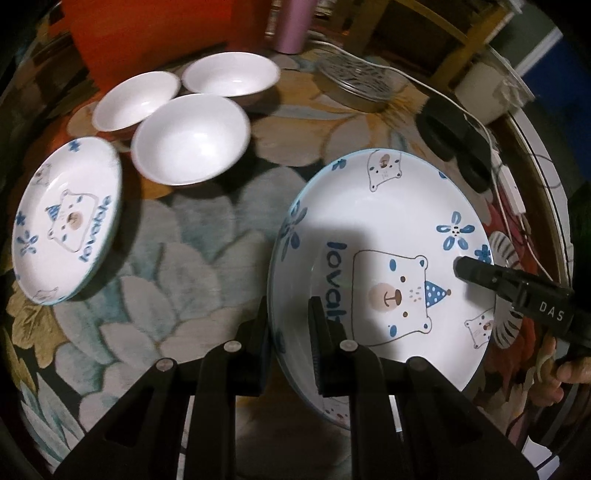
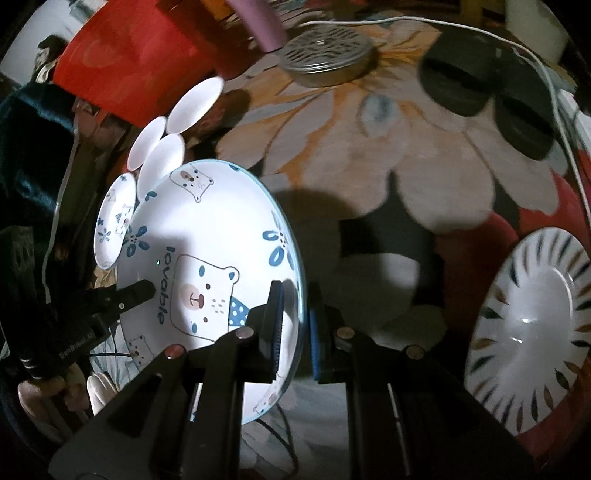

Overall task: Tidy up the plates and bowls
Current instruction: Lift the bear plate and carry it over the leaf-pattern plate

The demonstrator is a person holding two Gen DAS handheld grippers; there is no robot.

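Both tongs angled steeply down, left tongs point(image 1: 290, 343) and right tongs point(image 2: 295, 328) clenched on opposite rims – bear plate point(image 1: 388, 229)

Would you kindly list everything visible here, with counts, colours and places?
large bear plate: one, white and blue, clamped at opposite rims
small bear plate: one, white and blue, far left
bowls: three, white, clustered behind
striped plate: one, white with dark dashes, right
metal tin: one, silver, back
pink bottle: one, back
red box: one, back left
black discs: dark, back right
white cable: one, right edge
floral tablecloth: one, multicoloured
left gripper: black, shut on rim
right gripper: black, shut on rim
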